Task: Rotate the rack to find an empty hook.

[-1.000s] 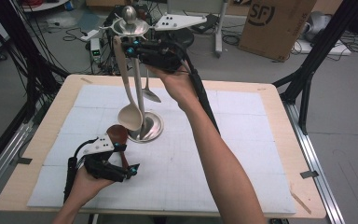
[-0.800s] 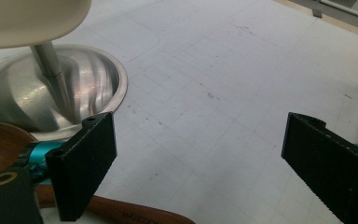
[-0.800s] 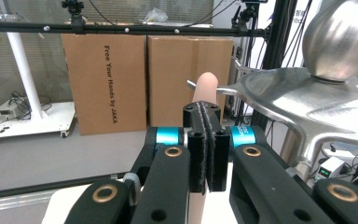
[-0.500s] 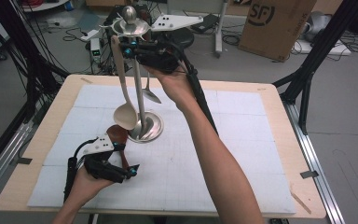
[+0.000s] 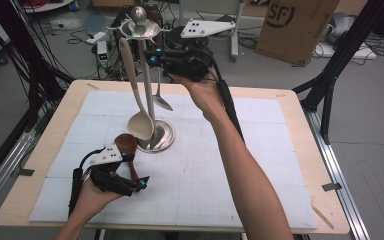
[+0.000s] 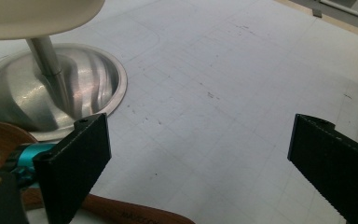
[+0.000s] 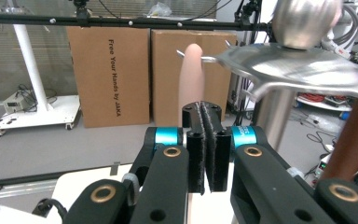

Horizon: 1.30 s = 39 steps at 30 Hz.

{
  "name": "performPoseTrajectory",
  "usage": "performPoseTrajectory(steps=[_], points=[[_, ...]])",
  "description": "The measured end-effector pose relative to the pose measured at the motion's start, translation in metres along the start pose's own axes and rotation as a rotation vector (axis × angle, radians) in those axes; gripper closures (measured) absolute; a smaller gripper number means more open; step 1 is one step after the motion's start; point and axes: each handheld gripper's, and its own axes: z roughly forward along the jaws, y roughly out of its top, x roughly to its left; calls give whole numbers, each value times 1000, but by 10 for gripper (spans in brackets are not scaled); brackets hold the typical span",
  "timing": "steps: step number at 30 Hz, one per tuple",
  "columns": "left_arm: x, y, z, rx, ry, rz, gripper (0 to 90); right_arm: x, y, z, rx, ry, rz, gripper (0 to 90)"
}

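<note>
Your polished steel utensil stand (image 5: 156,136), a dished round base with an upright post, sits near the middle of the white gridded table mat (image 5: 260,165). In the left gripper view the base is cut off at the frame's left edge and the post runs out of the top.

The cream plastic ladle (image 5: 136,100) hangs from the stand's top ring, long axis close to vertical but leaning slightly, bowl down beside the base, handle end up at a hook. In the right gripper view you see just its rounded handle tip (image 7: 191,74), partly hidden behind your jaws; whether that tip touches the hook is hard to tell.

A small steel spoon (image 5: 159,95) hangs behind the post, partly covered by it.

The brown wooden spoon (image 5: 126,150) lies by the base; your left gripper covers much of its handle.

Your right gripper (image 5: 156,61), raised beside the ring, has its jaws pressed together on nothing. Your left gripper (image 5: 142,184), low on the mat, has its jaws spread wide, having just been opening, with bare mat between them.
</note>
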Motion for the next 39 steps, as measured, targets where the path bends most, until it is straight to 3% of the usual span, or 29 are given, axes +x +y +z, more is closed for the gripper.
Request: performPoseTrajectory(steps=[8, 14, 22, 39], points=[[0, 0, 1, 2, 4, -3, 63, -13, 1, -22, -18, -2, 3, 896], [0, 0, 1, 7, 4, 2, 63, -19, 3, -30, -34, -20, 21, 897], [0, 0, 1, 5, 5, 1, 63, -16, 15, -22, -25, -13, 0, 897], [0, 0, 1, 2, 3, -4, 64, -3, 18, 1, 4, 10, -25, 897]])
